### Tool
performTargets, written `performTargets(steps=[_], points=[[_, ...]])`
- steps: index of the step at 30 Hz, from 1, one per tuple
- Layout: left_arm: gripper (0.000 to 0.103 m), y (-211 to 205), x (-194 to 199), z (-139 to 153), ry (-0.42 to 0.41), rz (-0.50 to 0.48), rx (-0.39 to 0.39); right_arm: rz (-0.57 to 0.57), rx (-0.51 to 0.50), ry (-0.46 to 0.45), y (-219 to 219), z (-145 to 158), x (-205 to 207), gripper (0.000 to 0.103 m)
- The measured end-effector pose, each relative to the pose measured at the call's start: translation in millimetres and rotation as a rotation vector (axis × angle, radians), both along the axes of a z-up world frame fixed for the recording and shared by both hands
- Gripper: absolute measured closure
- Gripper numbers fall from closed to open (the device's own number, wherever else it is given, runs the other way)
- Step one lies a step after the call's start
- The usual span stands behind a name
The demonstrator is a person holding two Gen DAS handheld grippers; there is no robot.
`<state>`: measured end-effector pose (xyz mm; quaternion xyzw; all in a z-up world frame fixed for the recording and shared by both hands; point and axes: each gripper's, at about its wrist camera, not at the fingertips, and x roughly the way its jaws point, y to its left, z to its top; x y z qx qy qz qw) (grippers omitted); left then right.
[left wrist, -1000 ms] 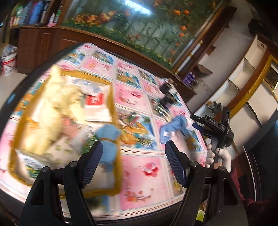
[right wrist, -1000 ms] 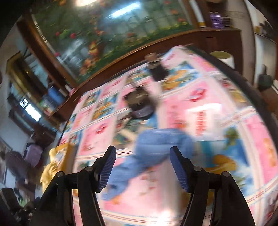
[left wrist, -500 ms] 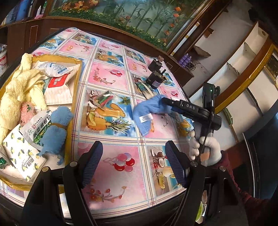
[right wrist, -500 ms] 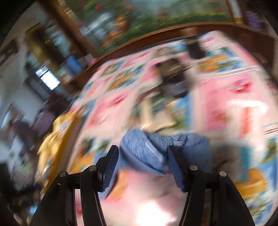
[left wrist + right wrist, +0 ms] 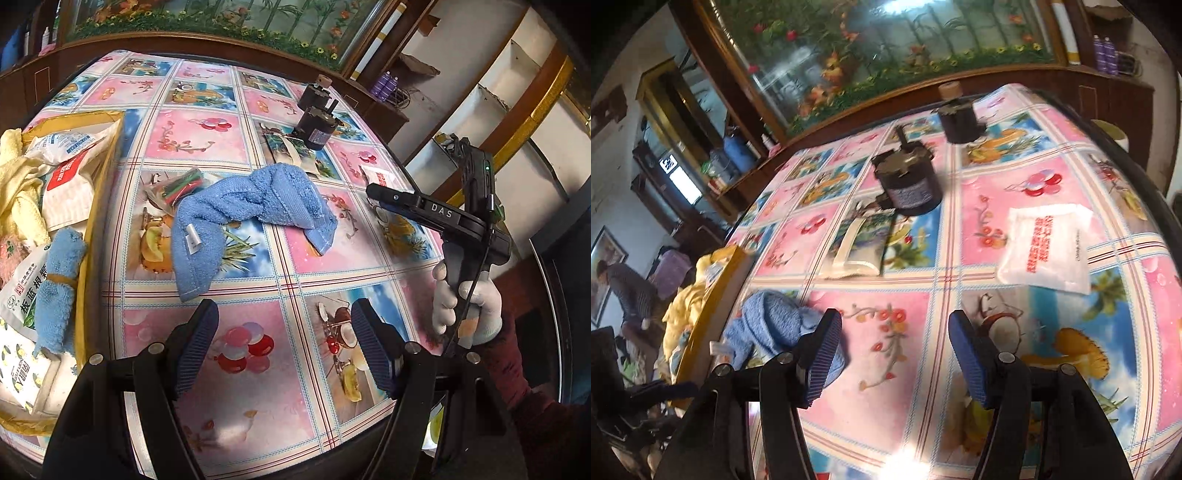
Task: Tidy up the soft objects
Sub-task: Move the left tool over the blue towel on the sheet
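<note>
A crumpled blue towel (image 5: 251, 206) lies loose on the patterned tablecloth, just right of the yellow tray (image 5: 107, 155). In the tray lie a yellow cloth (image 5: 18, 192), soft packets and a rolled blue towel (image 5: 59, 284) bound with a band. My left gripper (image 5: 284, 332) hovers open near the table's front, short of the loose towel. My right gripper (image 5: 373, 192), held by a gloved hand, is off to the towel's right. In the right wrist view that gripper (image 5: 894, 354) is open and holds nothing, with the blue towel (image 5: 768, 325) beside its left finger.
Two black cylinders (image 5: 908, 184) (image 5: 960, 118) stand at the back of the table, a flat pouch (image 5: 857, 243) in front of them. A white packet (image 5: 1045, 251) lies at the right. A small bag of coloured bands (image 5: 181, 186) touches the towel. A cabinet runs behind.
The blue towel has been drawn left toward the tray by the right gripper and let go. The right gripper has backed off to the right. The left wrist view has swung rightward.
</note>
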<state>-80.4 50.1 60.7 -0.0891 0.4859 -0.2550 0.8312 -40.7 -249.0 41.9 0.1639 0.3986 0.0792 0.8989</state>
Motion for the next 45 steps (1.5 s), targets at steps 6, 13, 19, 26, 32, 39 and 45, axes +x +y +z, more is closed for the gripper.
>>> performTargets(steps=[6,13,19,26,32,39,45], points=[[0.029,-1,8,-10,0.036,0.027,0.034,-0.051,-0.037,-0.062,-6,1,-2,0.037],[0.029,-13,9,-37,0.116,0.017,0.068,-0.075,-0.033,-0.046,-10,-3,-2,0.037],[0.017,-18,5,-39,0.082,0.02,0.075,-0.089,-0.041,-0.036,-11,-5,-1,0.036],[0.0,-37,-8,-45,-0.018,0.011,0.145,-0.1,-0.053,-0.03,-11,-7,-1,0.036],[0.0,-68,-23,-55,-0.131,-0.04,0.385,-0.106,-0.062,-0.033,-11,-6,-2,0.036],[0.0,-65,-26,-56,-0.136,-0.017,0.382,-0.117,-0.069,-0.028,-12,-7,-2,0.035],[0.0,-59,-33,-45,-0.144,-0.079,0.345,-0.155,-0.108,-0.064,-15,0,-7,0.035]])
